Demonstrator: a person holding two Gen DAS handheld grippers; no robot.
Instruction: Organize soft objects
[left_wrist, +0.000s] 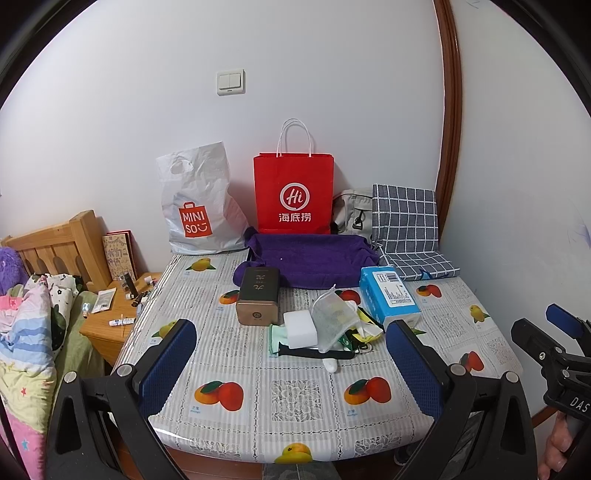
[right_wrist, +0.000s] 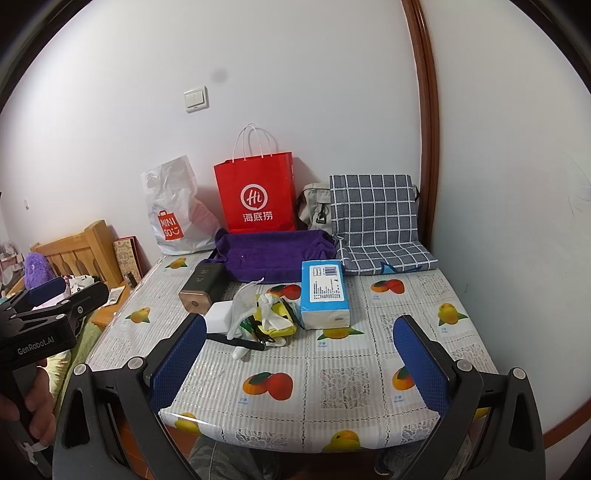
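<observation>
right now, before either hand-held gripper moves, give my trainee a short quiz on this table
1. True or false: the red paper bag with white handles is lying flat on the table.
2. Which sits directly in front of the red bag? A) folded purple towel B) blue-and-white tissue pack C) white plastic Miniso bag
3. Fill in: the jaws of the left hand-held gripper and the right hand-held gripper are both ____.

Key: 1 false, it stands upright against the wall; 2 A; 3 open, holding nothing.
</observation>
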